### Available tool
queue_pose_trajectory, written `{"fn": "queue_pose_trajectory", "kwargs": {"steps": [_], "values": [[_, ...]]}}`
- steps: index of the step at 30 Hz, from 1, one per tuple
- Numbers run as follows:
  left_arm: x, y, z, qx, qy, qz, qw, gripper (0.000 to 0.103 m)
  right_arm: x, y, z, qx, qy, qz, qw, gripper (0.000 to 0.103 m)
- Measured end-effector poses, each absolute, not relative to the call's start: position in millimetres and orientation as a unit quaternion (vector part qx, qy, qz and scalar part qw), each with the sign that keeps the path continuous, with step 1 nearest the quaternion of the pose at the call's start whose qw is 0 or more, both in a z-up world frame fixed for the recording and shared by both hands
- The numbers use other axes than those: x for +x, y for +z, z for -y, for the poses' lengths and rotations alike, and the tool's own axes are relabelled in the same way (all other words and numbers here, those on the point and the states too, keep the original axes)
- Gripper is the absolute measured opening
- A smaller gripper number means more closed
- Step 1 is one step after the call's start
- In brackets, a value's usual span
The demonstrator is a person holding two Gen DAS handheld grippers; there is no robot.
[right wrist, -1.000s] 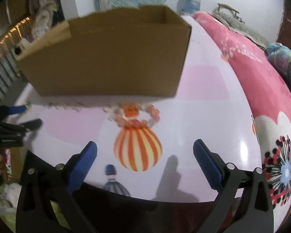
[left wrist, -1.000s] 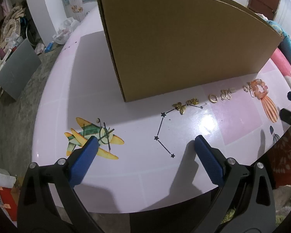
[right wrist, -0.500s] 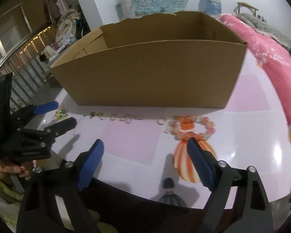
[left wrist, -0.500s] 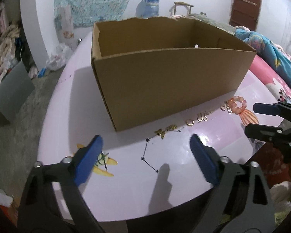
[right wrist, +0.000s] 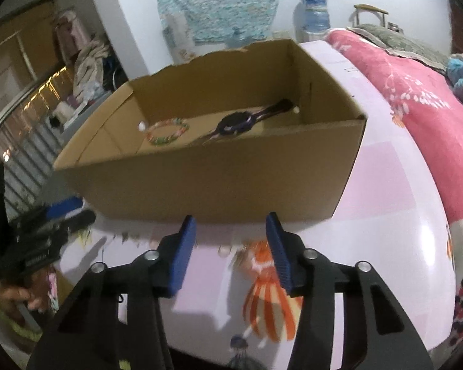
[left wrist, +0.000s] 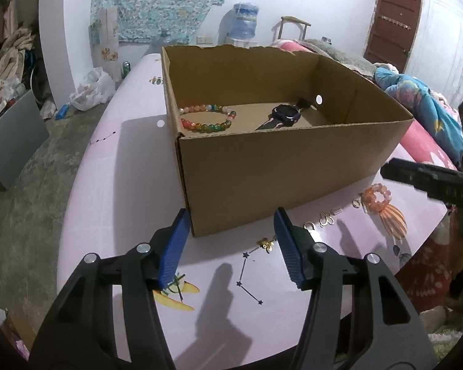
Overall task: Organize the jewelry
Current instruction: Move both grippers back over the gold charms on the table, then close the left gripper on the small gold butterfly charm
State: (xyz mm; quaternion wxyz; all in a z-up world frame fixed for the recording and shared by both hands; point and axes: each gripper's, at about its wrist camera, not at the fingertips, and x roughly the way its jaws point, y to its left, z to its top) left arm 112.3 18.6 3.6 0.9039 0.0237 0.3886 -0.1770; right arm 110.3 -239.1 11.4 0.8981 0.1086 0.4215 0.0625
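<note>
Hand-held gripper (left wrist: 230, 245) closing (nothing between), facing box (left wrist: 281, 178).

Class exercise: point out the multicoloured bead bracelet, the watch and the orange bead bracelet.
multicoloured bead bracelet (left wrist: 207, 119): left wrist view, near beads.
watch (left wrist: 286, 114): left wrist view, its dark face.
orange bead bracelet (left wrist: 377, 197): left wrist view, its bead ring.

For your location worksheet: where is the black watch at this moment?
In the left wrist view the black watch lies on the floor of the cardboard box, toward its far right corner, to the right of the multicoloured bead bracelet.
</note>
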Motion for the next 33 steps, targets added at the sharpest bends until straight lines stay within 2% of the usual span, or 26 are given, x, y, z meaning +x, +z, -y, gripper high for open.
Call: {"fn": "queue_pose_trajectory", "kwargs": {"steps": [12,19,25,33], "values": [[117,7,-19,0.026,-0.179,-0.382,0.906,0.054,120,13,244,0.11,0.071,-0.418,0.899,0.041],[101,-10,-4,0.049,-0.203,-0.418,0.884,0.053,102,-14,212,0.115,0.127,-0.469,0.867,0.042],[101,-24,16,0.089,-0.208,-0.436,0.871,0.04,99,-25,193,0.12,0.153,-0.482,0.854,0.042],[113,-33,27,0.135,-0.23,-0.449,0.853,0.03,102,-28,191,0.128,0.156,-0.484,0.852,0.042]]}}
